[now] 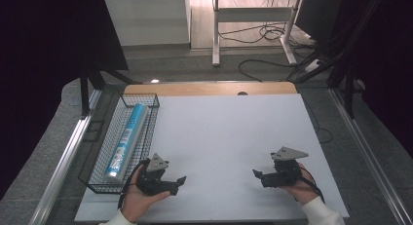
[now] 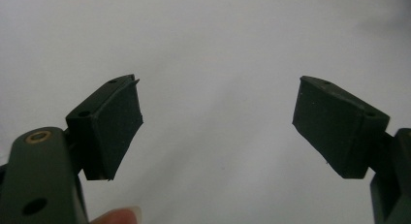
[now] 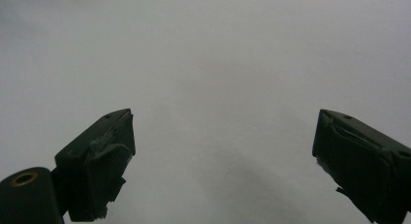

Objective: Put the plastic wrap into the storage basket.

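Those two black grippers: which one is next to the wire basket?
The left gripper, held right beside the wire basket with the blue roll. The right gripper sits across the white table.

Blue-and-white roll point(image 1: 126, 140), black wire basket point(image 1: 146, 99), white table point(image 1: 229, 132).

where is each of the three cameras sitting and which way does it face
High view: fixed above the person's side, looking forward and down on the white table, the wire basket holding a blue roll; both hands show, with the left tool and right tool.
Left gripper view: rides the left tool, looking along its open jaws at bare white tabletop; a fingertip shows.
Right gripper view: rides the right tool, facing the tabletop between open jaws.
Shared: both gripper views see the same white surface.
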Demonstrator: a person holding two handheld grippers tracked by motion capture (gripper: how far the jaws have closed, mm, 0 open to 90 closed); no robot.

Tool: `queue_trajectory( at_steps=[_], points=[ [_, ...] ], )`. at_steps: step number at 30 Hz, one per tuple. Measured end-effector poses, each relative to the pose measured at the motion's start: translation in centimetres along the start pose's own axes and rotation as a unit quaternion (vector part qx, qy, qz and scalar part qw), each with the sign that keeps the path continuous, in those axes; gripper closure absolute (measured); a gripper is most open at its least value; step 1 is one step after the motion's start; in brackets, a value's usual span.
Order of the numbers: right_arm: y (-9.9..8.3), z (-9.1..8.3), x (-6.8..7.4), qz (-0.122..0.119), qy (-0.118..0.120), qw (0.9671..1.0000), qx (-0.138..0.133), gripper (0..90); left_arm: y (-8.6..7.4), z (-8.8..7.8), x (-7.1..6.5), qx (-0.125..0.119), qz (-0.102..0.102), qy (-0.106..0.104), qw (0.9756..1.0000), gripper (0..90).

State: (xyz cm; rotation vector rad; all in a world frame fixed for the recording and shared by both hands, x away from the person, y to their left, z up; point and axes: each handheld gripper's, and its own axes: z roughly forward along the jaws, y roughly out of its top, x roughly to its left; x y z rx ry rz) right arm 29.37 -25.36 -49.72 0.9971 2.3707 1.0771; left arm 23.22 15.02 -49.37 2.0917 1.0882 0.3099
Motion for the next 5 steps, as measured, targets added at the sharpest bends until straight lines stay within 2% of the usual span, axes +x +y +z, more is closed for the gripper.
queue_trajectory(
  at_steps=[5],
  points=[
    [0.52, -0.15, -0.27, 0.012, 0.006, 0.9998, -0.012, 8.5, -0.12, -0.27, 0.47, -0.006, -0.014, -0.003, 0.9999, 17.9]
  ],
)
